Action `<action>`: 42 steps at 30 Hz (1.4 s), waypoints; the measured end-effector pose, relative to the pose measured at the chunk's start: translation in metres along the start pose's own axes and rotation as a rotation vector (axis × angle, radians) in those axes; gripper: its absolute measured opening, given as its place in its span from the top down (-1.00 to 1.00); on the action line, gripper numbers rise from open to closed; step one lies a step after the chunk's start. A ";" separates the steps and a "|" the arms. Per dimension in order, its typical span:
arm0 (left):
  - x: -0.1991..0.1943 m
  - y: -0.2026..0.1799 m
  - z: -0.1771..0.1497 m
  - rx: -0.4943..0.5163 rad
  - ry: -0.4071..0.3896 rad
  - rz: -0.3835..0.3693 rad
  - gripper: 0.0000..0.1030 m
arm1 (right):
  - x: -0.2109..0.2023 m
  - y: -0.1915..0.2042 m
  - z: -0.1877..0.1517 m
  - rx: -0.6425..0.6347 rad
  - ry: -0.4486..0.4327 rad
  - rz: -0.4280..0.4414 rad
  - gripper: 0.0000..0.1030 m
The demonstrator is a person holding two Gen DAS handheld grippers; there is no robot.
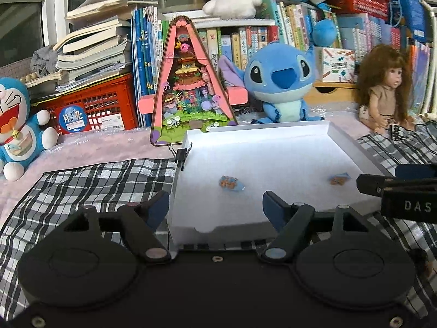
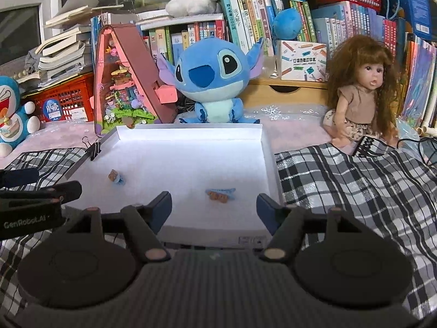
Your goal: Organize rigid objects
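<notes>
A shallow white box lid (image 1: 344, 147) lay on a checked cloth (image 1: 82, 180), just ahead of both claws, and only two small things were held in it. The left gripper (image 1: 215, 205) was seen with its jaws standing wide and nothing between them; the right gripper (image 2: 214, 205) was likewise spread wide and empty. Beyond the left claw's right finger, a blue-and-brown hair clip (image 1: 231, 183) rested on the lid's floor; a second clip (image 2: 220, 193) lay just ahead of the right claw, between its fingers, well apart from the first. Both clips appeared to have been set down already, so the step in hand was judged to be a clear withdrawal. It would be done well if the jaws were kept wide and lifted clear of the low front wall, so that neither the lid nor a clip was nudged. A black binder clip (image 1: 182, 155) was fastened on the lid's left wall, beyond the left claw.
</notes>
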State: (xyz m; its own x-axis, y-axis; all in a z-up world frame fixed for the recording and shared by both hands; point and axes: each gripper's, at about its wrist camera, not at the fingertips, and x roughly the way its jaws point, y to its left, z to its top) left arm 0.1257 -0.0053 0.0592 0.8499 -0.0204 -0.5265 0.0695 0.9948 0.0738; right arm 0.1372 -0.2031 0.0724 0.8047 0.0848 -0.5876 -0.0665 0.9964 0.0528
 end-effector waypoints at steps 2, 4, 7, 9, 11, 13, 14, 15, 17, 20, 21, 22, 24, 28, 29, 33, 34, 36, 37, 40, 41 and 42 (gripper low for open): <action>-0.008 -0.001 -0.006 0.015 -0.017 -0.004 -0.48 | -0.005 0.000 -0.004 -0.003 -0.011 -0.004 -0.55; -0.014 -0.001 -0.014 0.031 -0.026 -0.005 -0.54 | -0.010 0.000 -0.008 -0.008 -0.019 -0.005 -0.57; -0.023 -0.003 -0.025 0.055 -0.034 -0.012 -0.54 | -0.016 0.002 -0.015 -0.019 -0.027 0.000 -0.60; -0.029 -0.004 -0.031 0.062 -0.037 -0.017 -0.55 | -0.021 0.002 -0.020 -0.026 -0.033 0.000 -0.60; -0.033 -0.003 -0.036 0.055 -0.039 -0.019 -0.56 | -0.025 0.002 -0.025 -0.027 -0.040 0.004 -0.60; -0.038 -0.001 -0.043 0.052 -0.037 -0.026 -0.57 | -0.030 0.001 -0.029 -0.021 -0.048 0.014 -0.61; -0.041 -0.001 -0.046 0.049 -0.039 -0.027 -0.58 | -0.033 0.001 -0.031 -0.020 -0.051 0.018 -0.61; -0.044 -0.001 -0.049 0.047 -0.043 -0.028 -0.60 | -0.036 0.000 -0.034 -0.019 -0.057 0.023 -0.61; -0.049 -0.001 -0.055 0.052 -0.044 -0.034 -0.62 | -0.041 0.001 -0.039 -0.025 -0.067 0.029 -0.62; -0.057 -0.002 -0.063 0.067 -0.051 -0.033 -0.67 | -0.047 0.003 -0.049 -0.046 -0.083 0.028 -0.65; -0.060 -0.002 -0.065 0.074 -0.055 -0.034 -0.70 | -0.049 0.004 -0.052 -0.051 -0.090 0.027 -0.67; -0.063 -0.002 -0.068 0.081 -0.060 -0.034 -0.71 | -0.051 0.004 -0.056 -0.058 -0.101 0.027 -0.69; -0.069 -0.002 -0.074 0.083 -0.073 -0.028 -0.76 | -0.055 0.005 -0.064 -0.067 -0.116 0.025 -0.70; -0.080 0.000 -0.087 0.074 -0.106 -0.037 -0.80 | -0.061 0.007 -0.081 -0.096 -0.136 0.019 -0.71; -0.083 0.000 -0.090 0.073 -0.112 -0.045 -0.81 | -0.063 0.007 -0.084 -0.103 -0.139 0.020 -0.71; -0.089 0.001 -0.097 0.068 -0.110 -0.071 -0.83 | -0.068 0.008 -0.096 -0.130 -0.143 0.022 -0.71; -0.090 0.002 -0.098 0.064 -0.109 -0.076 -0.83 | -0.070 0.007 -0.098 -0.135 -0.145 0.022 -0.71; -0.093 0.001 -0.102 0.061 -0.115 -0.077 -0.83 | -0.073 0.008 -0.102 -0.139 -0.153 0.017 -0.71; -0.094 0.001 -0.104 0.064 -0.118 -0.077 -0.84 | -0.074 0.007 -0.104 -0.141 -0.155 0.015 -0.71; -0.097 0.003 -0.109 0.073 -0.127 -0.081 -0.84 | -0.078 0.008 -0.110 -0.147 -0.159 0.004 -0.71; -0.097 0.004 -0.110 0.071 -0.135 -0.084 -0.84 | -0.079 0.008 -0.111 -0.151 -0.160 -0.001 -0.71; -0.099 0.007 -0.112 0.067 -0.148 -0.090 -0.86 | -0.080 0.008 -0.113 -0.155 -0.161 -0.006 -0.71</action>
State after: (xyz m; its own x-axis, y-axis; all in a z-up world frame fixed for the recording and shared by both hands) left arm -0.0162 0.0146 0.0170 0.9057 -0.1287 -0.4039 0.1794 0.9796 0.0904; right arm 0.0062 -0.2019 0.0285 0.8881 0.0896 -0.4508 -0.1414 0.9865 -0.0825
